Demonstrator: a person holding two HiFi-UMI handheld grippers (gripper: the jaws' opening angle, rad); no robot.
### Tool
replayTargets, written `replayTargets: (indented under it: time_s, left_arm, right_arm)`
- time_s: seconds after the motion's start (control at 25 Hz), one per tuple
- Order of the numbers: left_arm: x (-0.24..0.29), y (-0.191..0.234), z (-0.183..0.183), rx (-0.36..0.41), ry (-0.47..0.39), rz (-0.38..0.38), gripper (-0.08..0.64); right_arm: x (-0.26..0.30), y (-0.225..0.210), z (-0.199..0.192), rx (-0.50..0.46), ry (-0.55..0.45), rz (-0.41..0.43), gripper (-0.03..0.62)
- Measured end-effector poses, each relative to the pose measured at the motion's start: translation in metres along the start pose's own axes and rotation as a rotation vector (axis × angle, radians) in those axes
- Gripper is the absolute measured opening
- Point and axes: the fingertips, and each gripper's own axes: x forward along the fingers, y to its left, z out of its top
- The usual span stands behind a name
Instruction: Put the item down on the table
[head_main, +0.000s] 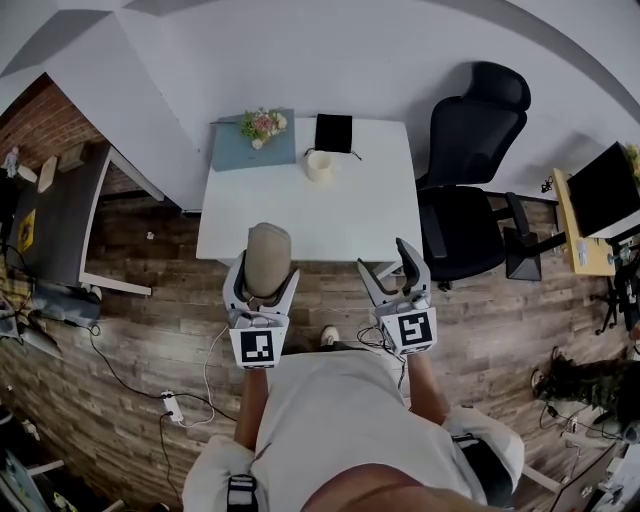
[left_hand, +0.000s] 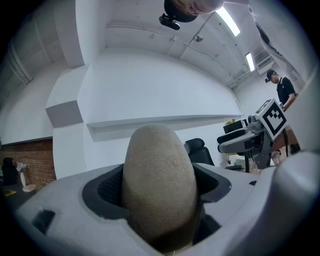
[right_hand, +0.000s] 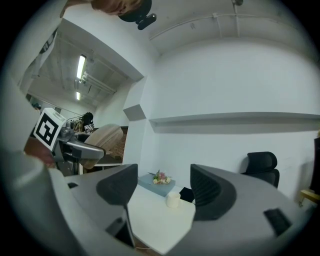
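Note:
A tan, egg-shaped item (head_main: 267, 256) stands upright between the jaws of my left gripper (head_main: 264, 274), which is shut on it just in front of the white table's (head_main: 300, 225) near edge. In the left gripper view the item (left_hand: 159, 175) fills the gap between both dark pads. My right gripper (head_main: 385, 262) hangs level beside it, also short of the table edge, open and empty. Through the gap between its jaws, my right gripper (right_hand: 164, 187) looks out on the table (right_hand: 150, 225). The held item (right_hand: 104, 140) shows at that view's left.
On the table's far side lie a blue-grey pad with a small bunch of flowers (head_main: 255, 140), a cream cup (head_main: 319, 165) and a black pouch (head_main: 333, 132). A black office chair (head_main: 470, 190) stands right of the table. Grey desk at left (head_main: 60, 220); cables on the wood floor.

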Motion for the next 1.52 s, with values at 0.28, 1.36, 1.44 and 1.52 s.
replayTargets:
  time_s: [0.28,1.36,1.44,1.52]
  left_arm:
    - [0.015,-0.008,-0.001,0.011,0.005,-0.010,0.396]
    - [0.121,0.040,-0.031,0.015,-0.006,-0.162,0.396]
    - [0.131,0.048,-0.034,0.027,-0.013,-0.176,0.396]
    - [0.140,0.056,-0.037,0.033,-0.018,-0.192,0.396]
  right_arm:
    - [0.007,-0.010,-0.003,0.003,0.008,0.010,0.330]
    - [0.094,-0.035,-0.021,0.002,0.085,-0.084,0.319]
    - [0.106,-0.035,-0.021,0.004,0.096,-0.094,0.319]
    - [0.116,-0.035,-0.021,0.006,0.108,-0.106,0.319]
